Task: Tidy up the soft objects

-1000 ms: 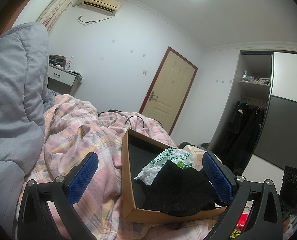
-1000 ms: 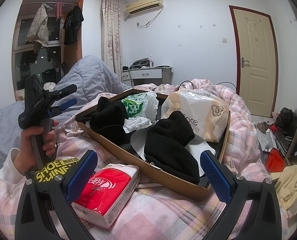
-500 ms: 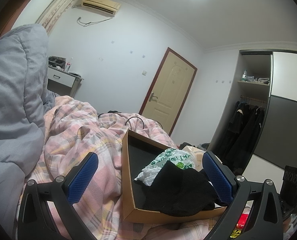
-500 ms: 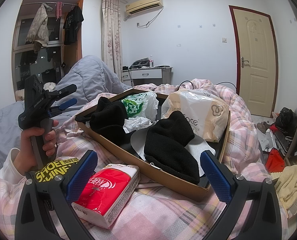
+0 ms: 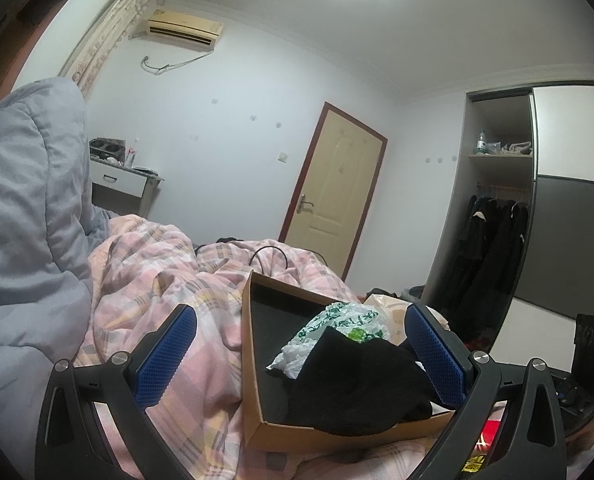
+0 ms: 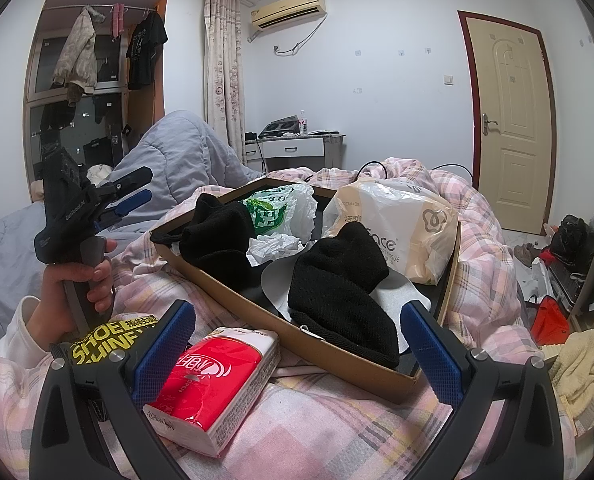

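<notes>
Pink plaid duvet (image 6: 377, 432) covers the bed, bunched into folds; grey quilted comforter (image 5: 21, 216) heaped at the left side of it. Brown cardboard box lid (image 6: 329, 354) with black interior sits on the duvet, long and shallow, tilted a bit. Inside it: beige tissue-pack bag (image 6: 401, 224) at the far right end leaning on the rim, white plastic bag with green print (image 6: 281, 212) at the far middle, one black knit beanie (image 6: 341, 292) near the front on a white paper sheet (image 6: 397, 296), second black knit item (image 6: 217, 232) at the left end, touching the green-print bag. Red tissue pack (image 6: 213, 384) lies on the duvet outside the box, just beside its front wall, and directly before the right gripper (image 6: 297, 354). Right gripper is low over the duvet, blue-padded fingers (image 6: 165, 348) spread wide, nothing between them; tissue pack sits by the left pad, contact unclear. Left gripper (image 6: 137, 190) is raised upright in the person's left hand (image 6: 73, 292), white sleeve at the wrist, well left of the box; fingers spread wide and empty, seen in left wrist view (image 5: 301, 354) framing the box corner. Black-yellow "SHOE SHINE" packet (image 6: 113, 340) lies under the left hand, near the tissue pack. Yellowish towel (image 6: 585, 364) off the bed at right.
</notes>
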A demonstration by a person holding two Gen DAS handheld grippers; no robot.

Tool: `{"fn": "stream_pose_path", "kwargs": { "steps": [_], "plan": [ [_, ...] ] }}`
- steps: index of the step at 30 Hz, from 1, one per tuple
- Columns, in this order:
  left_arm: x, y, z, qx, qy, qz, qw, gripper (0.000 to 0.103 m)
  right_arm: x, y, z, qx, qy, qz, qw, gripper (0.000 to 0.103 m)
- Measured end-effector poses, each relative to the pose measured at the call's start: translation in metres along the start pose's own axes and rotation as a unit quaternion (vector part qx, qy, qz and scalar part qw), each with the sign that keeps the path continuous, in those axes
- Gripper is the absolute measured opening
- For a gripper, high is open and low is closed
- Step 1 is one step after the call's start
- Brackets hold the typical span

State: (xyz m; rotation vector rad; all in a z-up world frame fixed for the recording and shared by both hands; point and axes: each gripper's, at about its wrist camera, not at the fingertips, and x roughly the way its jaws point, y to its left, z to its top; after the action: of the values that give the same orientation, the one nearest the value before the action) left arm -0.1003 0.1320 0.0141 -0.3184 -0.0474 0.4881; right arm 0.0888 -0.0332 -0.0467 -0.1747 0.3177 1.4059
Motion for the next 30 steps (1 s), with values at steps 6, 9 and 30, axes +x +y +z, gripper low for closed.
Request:
{"fn": "stream_pose_path", "kwargs": {
  "steps": [6, 9, 30],
  "plan": [
    [-0.001, -0.001, 0.0, 0.001, -0.004, 0.003, 1.0, 0.103, 0.0, 0.0, 0.0, 0.0, 0.0, 0.0, 1.0, 0.102],
    [-0.001, -0.001, 0.0, 0.0, -0.004, 0.004, 1.0, 0.103, 0.0, 0.0, 0.0, 0.0, 0.0, 0.0, 1.0, 0.102],
    [-0.011, -0.003, 0.004, 0.002, -0.027, 0.0, 0.9996, 0.103, 0.0, 0.0, 0.0, 0.0, 0.0, 0.0, 1.0, 0.102]
  ]
}}
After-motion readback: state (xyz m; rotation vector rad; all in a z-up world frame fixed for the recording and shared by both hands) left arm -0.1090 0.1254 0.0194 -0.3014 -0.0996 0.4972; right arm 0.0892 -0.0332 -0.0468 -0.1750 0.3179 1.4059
